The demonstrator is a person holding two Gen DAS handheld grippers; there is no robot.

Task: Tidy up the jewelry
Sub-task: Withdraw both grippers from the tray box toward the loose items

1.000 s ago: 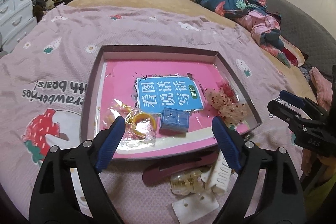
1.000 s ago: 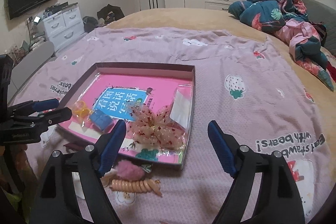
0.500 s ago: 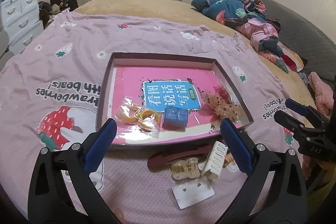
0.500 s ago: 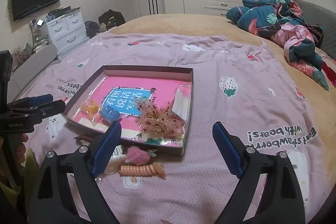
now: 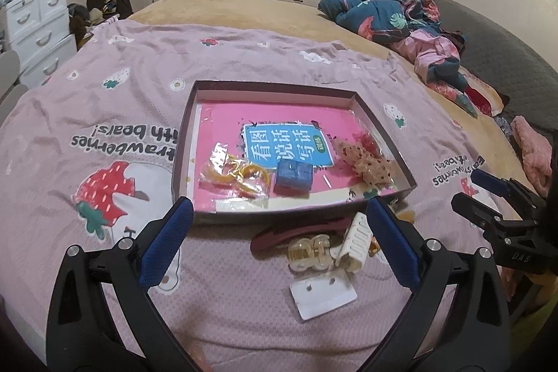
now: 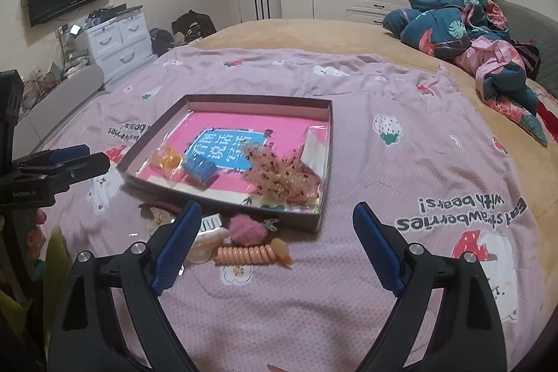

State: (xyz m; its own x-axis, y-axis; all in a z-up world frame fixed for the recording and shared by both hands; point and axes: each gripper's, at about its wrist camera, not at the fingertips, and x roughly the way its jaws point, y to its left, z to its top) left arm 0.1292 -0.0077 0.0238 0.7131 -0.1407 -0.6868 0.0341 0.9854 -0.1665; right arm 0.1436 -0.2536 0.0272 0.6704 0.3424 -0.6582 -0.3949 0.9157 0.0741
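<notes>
1. Spread across the bed, the lilac strawberry-print blanket [image 5: 146, 86] is serving as your work surface; it is soft and wrinkled, so small pieces are likely to sink into it or roll when nudged.
2. You are holding the left gripper [image 5: 279, 232] with its blue-padded fingers wide apart and nothing between them; its jaws have just been opening.
3. You are holding the right gripper [image 6: 275, 239] likewise spread and empty, its jaws also having just been opening.
4. Several pieces are already lying in the shallow dark-walled cardboard box with the pink booklet lining [image 5: 404, 159]: a yellow bangle in a clear bag [image 5: 237, 175], a small blue plastic case [image 5: 293, 176] and a peach sequinned scrunchie [image 6: 282, 176].
5. Loose pieces are waiting on the blanket just beside the box's near wall: a dark red hair clip [image 5: 296, 230], a translucent yellow claw clip [image 5: 308, 251], a white plastic comb clip [image 5: 357, 241], a white earring card [image 5: 322, 297], a pink fuzzy pom-pom tie [image 6: 247, 229] and an orange spiral hair coil [image 6: 251, 255].
6. Risk: these pieces are crowding and touching one another, so closing on one is likely to drag or flick a neighbour.
7. Risk: the flat card is lying flush on fabric; pinching it may gather blanket instead.
8. Risk: both grippers are working the same cluster and may collide.
</notes>
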